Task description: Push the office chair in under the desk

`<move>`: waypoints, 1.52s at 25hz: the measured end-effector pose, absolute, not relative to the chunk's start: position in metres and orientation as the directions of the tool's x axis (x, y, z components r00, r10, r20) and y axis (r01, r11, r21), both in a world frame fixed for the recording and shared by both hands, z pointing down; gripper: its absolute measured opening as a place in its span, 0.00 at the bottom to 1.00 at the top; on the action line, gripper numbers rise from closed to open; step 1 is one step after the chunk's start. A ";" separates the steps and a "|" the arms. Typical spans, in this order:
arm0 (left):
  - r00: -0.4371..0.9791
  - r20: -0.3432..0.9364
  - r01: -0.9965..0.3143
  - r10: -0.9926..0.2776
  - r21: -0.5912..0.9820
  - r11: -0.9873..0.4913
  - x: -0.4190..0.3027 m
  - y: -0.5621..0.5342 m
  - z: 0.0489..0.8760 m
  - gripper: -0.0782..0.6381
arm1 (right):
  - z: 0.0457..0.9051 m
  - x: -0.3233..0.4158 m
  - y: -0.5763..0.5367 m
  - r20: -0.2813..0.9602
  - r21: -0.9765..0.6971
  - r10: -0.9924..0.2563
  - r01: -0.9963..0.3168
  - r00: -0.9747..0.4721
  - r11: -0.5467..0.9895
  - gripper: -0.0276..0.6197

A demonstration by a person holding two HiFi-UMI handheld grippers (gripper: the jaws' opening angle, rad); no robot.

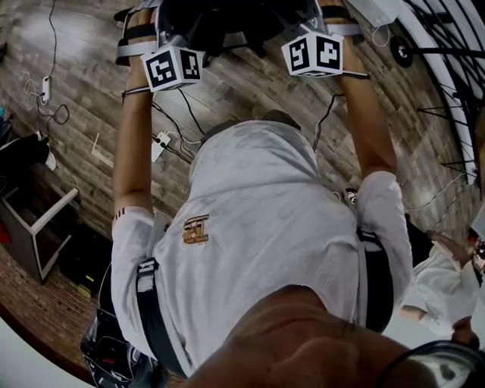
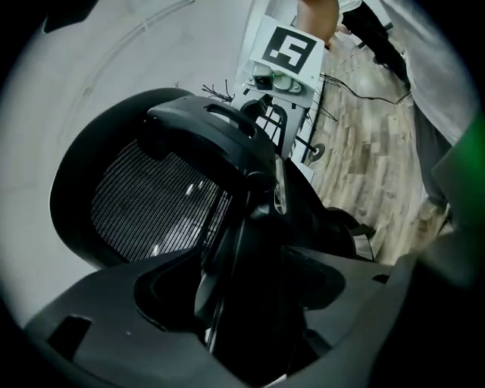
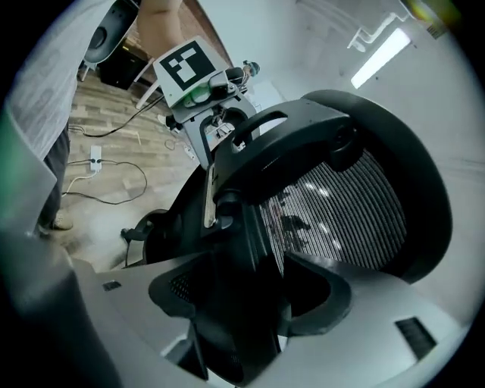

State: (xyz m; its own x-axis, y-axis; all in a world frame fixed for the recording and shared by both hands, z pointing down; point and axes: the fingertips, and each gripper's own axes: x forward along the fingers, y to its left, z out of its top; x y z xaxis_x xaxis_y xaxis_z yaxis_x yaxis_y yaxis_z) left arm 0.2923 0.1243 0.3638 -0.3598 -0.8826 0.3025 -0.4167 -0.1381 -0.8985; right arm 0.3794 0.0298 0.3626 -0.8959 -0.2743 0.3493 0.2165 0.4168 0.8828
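The black office chair [image 1: 220, 23] stands in front of me at the top of the head view, mostly cut off by the frame. Its mesh back [image 2: 151, 204] fills the left gripper view, and the same mesh [image 3: 341, 204] fills the right gripper view. My left gripper [image 2: 250, 303] straddles one side edge of the chair's back frame, jaws open, with the dark frame between them. My right gripper [image 3: 242, 303] straddles the opposite edge, also open around the frame. Both marker cubes [image 1: 173, 67] [image 1: 312, 54] are held out at arm's length. No desk is clearly visible.
The floor is wood plank, with cables and a power strip [image 1: 159, 144] lying below the left arm. A white-framed open box [image 1: 38, 227] stands at the left. A black metal rack [image 1: 447, 83] lines the right side. Another person in white [image 1: 447, 280] is at lower right.
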 end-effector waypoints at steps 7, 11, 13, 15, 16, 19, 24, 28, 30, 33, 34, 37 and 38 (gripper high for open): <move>-0.339 0.304 -0.403 -0.890 -0.902 -0.155 0.269 0.116 0.369 0.57 | 0.375 0.354 0.017 0.344 0.908 -0.329 0.221 -0.879 0.356 0.45; -0.307 0.299 -0.401 -0.903 -0.902 -0.163 0.263 0.115 0.371 0.57 | 0.378 0.345 0.014 0.311 0.928 -0.354 0.203 -0.882 0.312 0.45; -0.293 0.304 -0.402 -0.907 -0.900 -0.172 0.260 0.113 0.370 0.57 | 0.377 0.341 0.011 0.301 0.933 -0.363 0.194 -0.882 0.304 0.45; -0.282 0.307 -0.403 -0.909 -0.898 -0.178 0.255 0.111 0.369 0.57 | 0.377 0.336 0.009 0.296 0.933 -0.363 0.187 -0.883 0.307 0.45; -0.280 0.308 -0.404 -0.909 -0.897 -0.180 0.251 0.110 0.369 0.57 | 0.377 0.333 0.008 0.296 0.933 -0.362 0.186 -0.884 0.309 0.45; -0.287 0.313 -0.408 -0.906 -0.895 -0.180 0.240 0.105 0.370 0.57 | 0.378 0.321 0.003 0.300 0.932 -0.361 0.190 -0.883 0.309 0.45; -0.302 0.314 -0.411 -0.900 -0.895 -0.174 0.204 0.087 0.368 0.58 | 0.375 0.289 -0.012 0.297 0.932 -0.387 0.176 -0.873 0.317 0.45; -0.311 0.324 -0.418 -0.894 -0.891 -0.177 0.167 0.062 0.370 0.58 | 0.377 0.255 -0.034 0.296 0.929 -0.406 0.162 -0.865 0.333 0.45; -0.314 0.325 -0.423 -0.892 -0.889 -0.175 0.148 0.048 0.372 0.59 | 0.378 0.237 -0.046 0.293 0.928 -0.412 0.153 -0.863 0.339 0.45; -0.312 0.325 -0.425 -0.893 -0.888 -0.175 0.115 0.032 0.374 0.59 | 0.379 0.206 -0.060 0.286 0.928 -0.427 0.138 -0.858 0.345 0.45; -0.310 0.328 -0.425 -0.892 -0.887 -0.178 0.101 0.025 0.374 0.59 | 0.380 0.193 -0.065 0.285 0.928 -0.433 0.134 -0.855 0.348 0.45; -0.306 0.330 -0.430 -0.893 -0.885 -0.180 0.062 0.005 0.376 0.60 | 0.381 0.156 -0.082 0.278 0.929 -0.438 0.124 -0.855 0.348 0.45; -0.306 0.327 -0.430 -0.894 -0.885 -0.177 0.051 -0.001 0.376 0.60 | 0.381 0.146 -0.087 0.274 0.930 -0.436 0.121 -0.857 0.346 0.45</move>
